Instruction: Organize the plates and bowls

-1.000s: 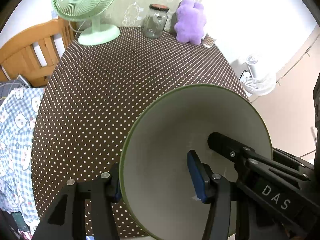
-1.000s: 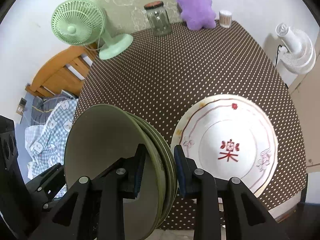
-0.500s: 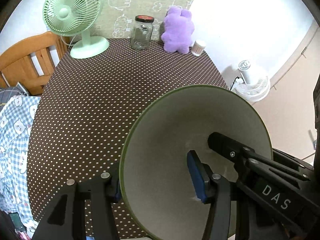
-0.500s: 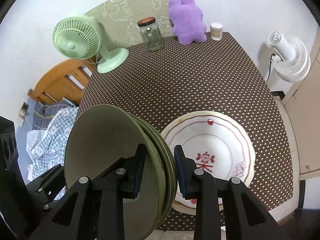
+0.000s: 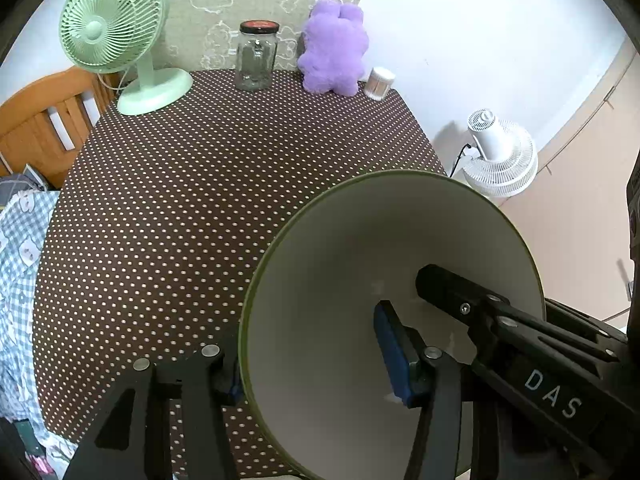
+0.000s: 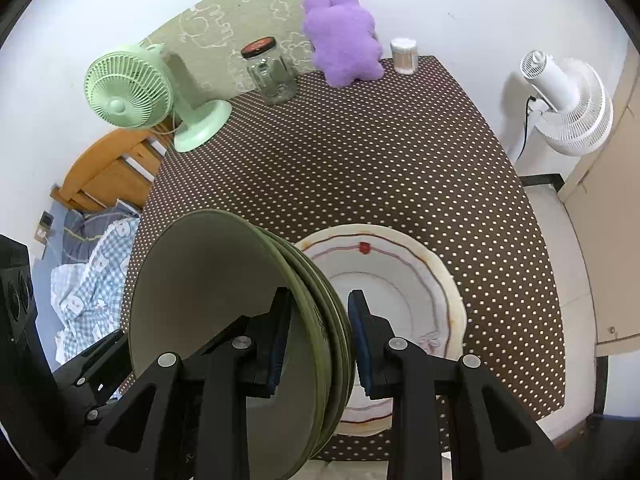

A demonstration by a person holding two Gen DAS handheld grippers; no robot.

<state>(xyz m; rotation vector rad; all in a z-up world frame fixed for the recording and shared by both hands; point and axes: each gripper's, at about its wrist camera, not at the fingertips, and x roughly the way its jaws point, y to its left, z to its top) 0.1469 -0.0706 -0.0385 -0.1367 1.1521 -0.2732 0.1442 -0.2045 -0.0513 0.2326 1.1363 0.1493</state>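
Observation:
A stack of green-rimmed plates (image 6: 224, 288) with a cream inside (image 5: 360, 240) hangs tilted on edge above the near part of the dotted brown table (image 5: 180, 200). My left gripper (image 5: 312, 364) is shut on its left rim, one blue pad inside and one behind. My right gripper (image 6: 320, 336) is shut on the opposite rim, pads pressing both faces. One finger (image 5: 440, 284) of the right gripper shows against the inside of the plates. A white plate with red trim (image 6: 404, 276) lies flat on the table just behind the stack, partly hidden by it.
Along the table's far edge stand a green desk fan (image 5: 116, 36), a glass jar (image 5: 256, 58), a purple plush toy (image 5: 334, 48) and a small cotton swab tub (image 5: 378, 82). A white floor fan (image 6: 568, 100) is on the right, a wooden chair (image 5: 44, 120) and checked cloth (image 5: 20, 260) on the left.
Both grippers have drawn back together toward the table's near edge with the stack still clamped. The far objects and the white plate have slid down in the views.

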